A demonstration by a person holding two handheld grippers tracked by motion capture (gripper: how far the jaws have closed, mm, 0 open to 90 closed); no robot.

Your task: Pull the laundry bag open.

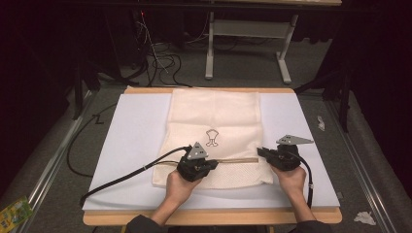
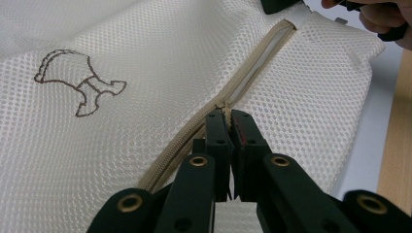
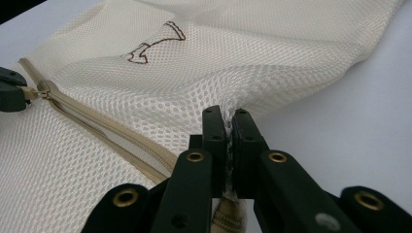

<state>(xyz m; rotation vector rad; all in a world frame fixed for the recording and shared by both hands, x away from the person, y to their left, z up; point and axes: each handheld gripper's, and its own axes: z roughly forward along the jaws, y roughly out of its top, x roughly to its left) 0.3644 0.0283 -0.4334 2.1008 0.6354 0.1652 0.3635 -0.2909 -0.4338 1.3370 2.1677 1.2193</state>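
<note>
A cream mesh bag (image 1: 214,121) with a small brown embroidered figure (image 1: 211,137) lies flat on the white mat (image 1: 131,145). A beige zipper (image 1: 238,159) runs across the bag's near part. My left gripper (image 1: 214,164) is shut on the zipper pull (image 2: 224,106). Past the pull, the zipper (image 2: 257,68) gapes open toward the bag's end. My right gripper (image 1: 260,151) is shut on that end, pinching the mesh bag's edge (image 3: 233,104) beside the zipper (image 3: 111,133). In the right gripper view, the left gripper's tip (image 3: 9,91) holds the pull at the far left.
The mat lies on a wooden table (image 1: 209,217). A black cable (image 1: 121,178) trails left from the left gripper over the mat. Behind the table are a white frame (image 1: 248,29) and floor cables (image 1: 160,60). A green packet (image 1: 12,211) lies on the floor.
</note>
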